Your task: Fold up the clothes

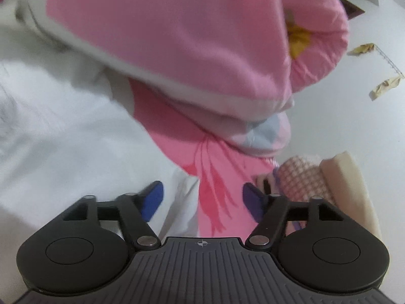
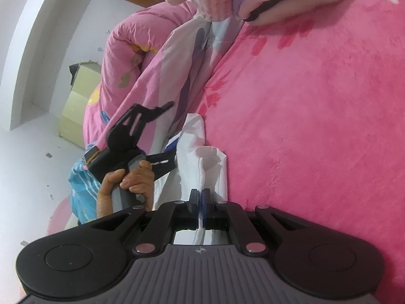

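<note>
White garment (image 2: 202,157) was pinched low centre by the right gripper (image 2: 200,200); left gripper (image 1: 201,197) fingers stood spread, gripping nothing.

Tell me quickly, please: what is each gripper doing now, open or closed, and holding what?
Left gripper: open, fingers apart above the white garment, gripping nothing.
Right gripper: closed, fingers pinching the white garment's edge.

Two claws, left (image 1: 202,197) and right (image 2: 200,197); one white garment (image 2: 202,157); one pink quilt (image 2: 131,58); one hand (image 2: 131,182).
</note>
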